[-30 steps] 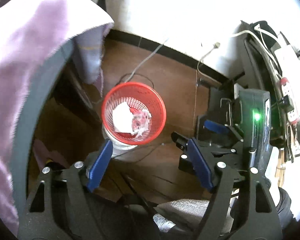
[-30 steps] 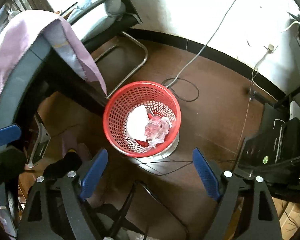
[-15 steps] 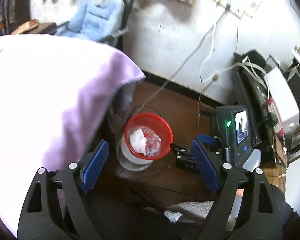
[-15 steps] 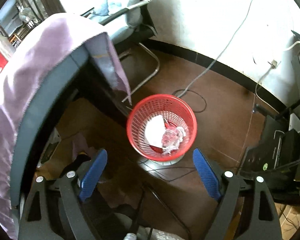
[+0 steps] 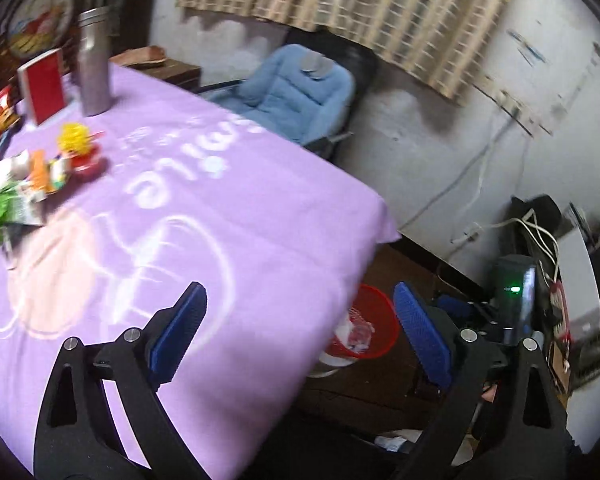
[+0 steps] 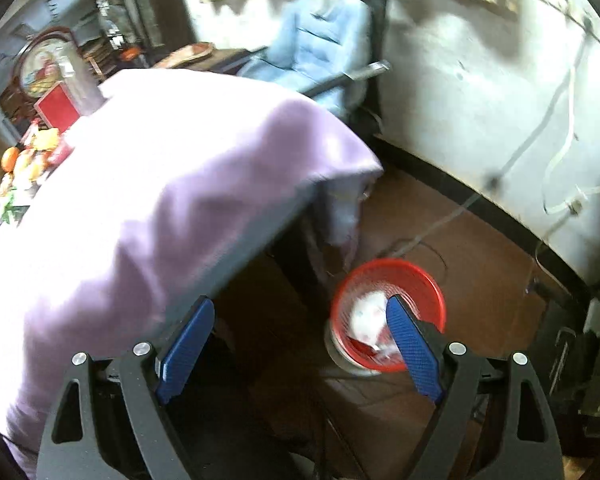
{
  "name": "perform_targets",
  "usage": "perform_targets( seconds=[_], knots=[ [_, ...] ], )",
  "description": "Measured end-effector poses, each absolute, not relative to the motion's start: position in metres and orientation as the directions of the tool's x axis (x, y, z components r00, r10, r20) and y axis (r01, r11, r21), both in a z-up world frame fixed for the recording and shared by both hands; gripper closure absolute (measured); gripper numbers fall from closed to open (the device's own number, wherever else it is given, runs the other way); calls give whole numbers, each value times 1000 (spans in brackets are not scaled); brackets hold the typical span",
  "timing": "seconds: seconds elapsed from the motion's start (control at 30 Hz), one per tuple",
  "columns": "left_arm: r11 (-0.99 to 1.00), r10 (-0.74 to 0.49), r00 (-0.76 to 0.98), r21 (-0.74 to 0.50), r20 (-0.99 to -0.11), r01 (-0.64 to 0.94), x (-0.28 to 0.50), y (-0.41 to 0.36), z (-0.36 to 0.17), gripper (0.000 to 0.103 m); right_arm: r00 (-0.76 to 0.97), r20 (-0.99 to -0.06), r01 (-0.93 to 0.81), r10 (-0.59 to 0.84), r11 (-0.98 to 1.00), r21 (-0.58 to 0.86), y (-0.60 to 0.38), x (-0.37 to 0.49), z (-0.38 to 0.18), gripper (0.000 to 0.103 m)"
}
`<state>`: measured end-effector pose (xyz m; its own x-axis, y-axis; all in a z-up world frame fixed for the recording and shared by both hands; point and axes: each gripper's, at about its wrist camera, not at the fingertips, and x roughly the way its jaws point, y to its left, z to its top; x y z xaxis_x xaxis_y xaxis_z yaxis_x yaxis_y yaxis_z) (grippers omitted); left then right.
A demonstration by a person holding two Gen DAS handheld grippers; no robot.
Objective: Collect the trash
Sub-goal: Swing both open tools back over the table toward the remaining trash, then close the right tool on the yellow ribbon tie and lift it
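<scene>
A red mesh waste basket (image 5: 370, 326) (image 6: 388, 312) stands on the brown floor beside the table, with white paper and crumpled clear plastic inside. Crumpled wrappers (image 5: 18, 196) in green, white and orange lie at the far left of the purple tablecloth (image 5: 180, 208). My left gripper (image 5: 298, 332) hovers above the table's near corner, its jaws opening wide with nothing between them. My right gripper (image 6: 300, 344) hangs open and empty over the floor, its right finger in front of the basket.
A steel flask (image 5: 94, 64), a red box (image 5: 44, 86) and a small red-and-yellow toy (image 5: 80, 148) stand on the table. A blue padded chair (image 5: 288, 96) sits by the wall. Cables (image 6: 440, 224) trail on the floor; black equipment (image 5: 516, 296) stands at the right.
Both grippers rose from just above the basket to table height. The tabletop with its wrappers came into the left view. The left jaws spread wider.
</scene>
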<state>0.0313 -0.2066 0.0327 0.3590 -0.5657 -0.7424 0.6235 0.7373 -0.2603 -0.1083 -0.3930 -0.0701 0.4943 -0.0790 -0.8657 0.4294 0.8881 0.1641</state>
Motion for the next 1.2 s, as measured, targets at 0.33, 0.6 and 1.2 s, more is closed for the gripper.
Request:
perform_targets(
  seconds=[0.33,0.6,1.2],
  knots=[
    [836,-508,466,-285,-724,469,92,-123,60,11,599,-800,262,-6,946,189,-336,-44,-3,15],
    [910,-410,574,-280,-709,304,146,-52,70,8,676,-734,95,67,980,177,-274,15,50,12],
    [926,-229,537,-351,-812,-135,218,77,-2,8,598,-780,-119,183,983,140,-145,135,31,11]
  ],
)
